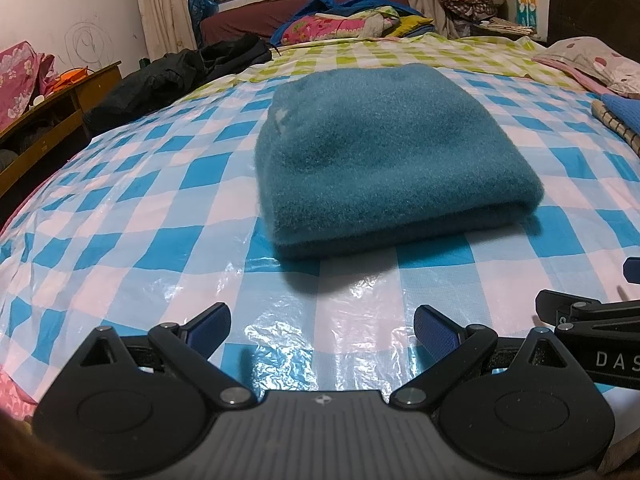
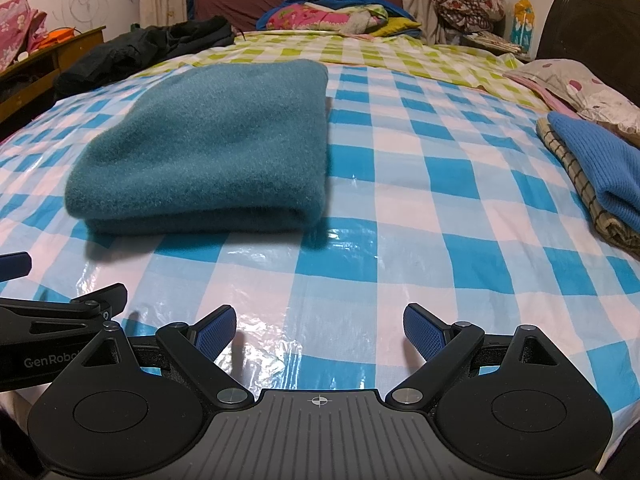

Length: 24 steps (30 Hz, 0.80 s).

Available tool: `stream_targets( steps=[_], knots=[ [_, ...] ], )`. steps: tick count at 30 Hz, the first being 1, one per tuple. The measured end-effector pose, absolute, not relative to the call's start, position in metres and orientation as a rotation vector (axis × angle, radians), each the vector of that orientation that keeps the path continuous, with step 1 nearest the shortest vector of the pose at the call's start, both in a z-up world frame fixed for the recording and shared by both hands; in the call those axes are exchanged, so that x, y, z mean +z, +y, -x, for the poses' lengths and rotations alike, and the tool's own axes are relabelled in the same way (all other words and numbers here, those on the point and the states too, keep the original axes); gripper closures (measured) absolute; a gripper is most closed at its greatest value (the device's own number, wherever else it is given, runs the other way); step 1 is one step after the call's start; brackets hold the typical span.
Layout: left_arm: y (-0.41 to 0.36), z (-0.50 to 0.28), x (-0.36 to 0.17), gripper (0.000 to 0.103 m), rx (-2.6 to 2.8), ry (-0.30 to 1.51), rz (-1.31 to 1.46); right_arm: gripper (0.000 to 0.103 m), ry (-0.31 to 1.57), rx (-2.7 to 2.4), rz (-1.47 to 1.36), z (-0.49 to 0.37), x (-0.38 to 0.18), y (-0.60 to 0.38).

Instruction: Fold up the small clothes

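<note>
A fuzzy teal garment (image 1: 384,156) (image 2: 216,152) lies folded into a thick rectangle on the blue-and-white checked plastic sheet (image 1: 140,208) (image 2: 420,208) that covers the bed. My left gripper (image 1: 322,330) hovers open just short of its near edge, with nothing between the blue pads. My right gripper (image 2: 318,328) is open too, to the right of the garment and apart from it. Each gripper shows at the other view's side edge: the right one (image 1: 592,316) and the left one (image 2: 60,300).
A stack of folded clothes, blue knit (image 2: 596,168) on top of a checked piece (image 2: 580,188), sits at the right. A pillow (image 2: 580,88) lies beyond it. Dark clothing (image 1: 168,76) is heaped at the far left, colourful bedding (image 1: 344,24) at the back. A wooden desk (image 1: 48,116) stands left of the bed.
</note>
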<state>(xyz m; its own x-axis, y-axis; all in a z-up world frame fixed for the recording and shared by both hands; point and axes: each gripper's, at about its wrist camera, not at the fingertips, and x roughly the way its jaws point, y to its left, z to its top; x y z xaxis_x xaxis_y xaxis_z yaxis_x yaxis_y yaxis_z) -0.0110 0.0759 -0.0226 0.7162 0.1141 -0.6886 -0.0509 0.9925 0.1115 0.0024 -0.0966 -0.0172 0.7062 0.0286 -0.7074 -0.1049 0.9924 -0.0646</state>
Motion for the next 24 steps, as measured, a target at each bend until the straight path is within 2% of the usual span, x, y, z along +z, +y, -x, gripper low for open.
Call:
stream_targets(
  steps=[24],
  knots=[
    [0.0773,0.0112,-0.0232,0.0,0.1,0.764,-0.088,0.011,0.785,0.075,0.103,-0.0018,-0.0181,-0.0964]
  ],
)
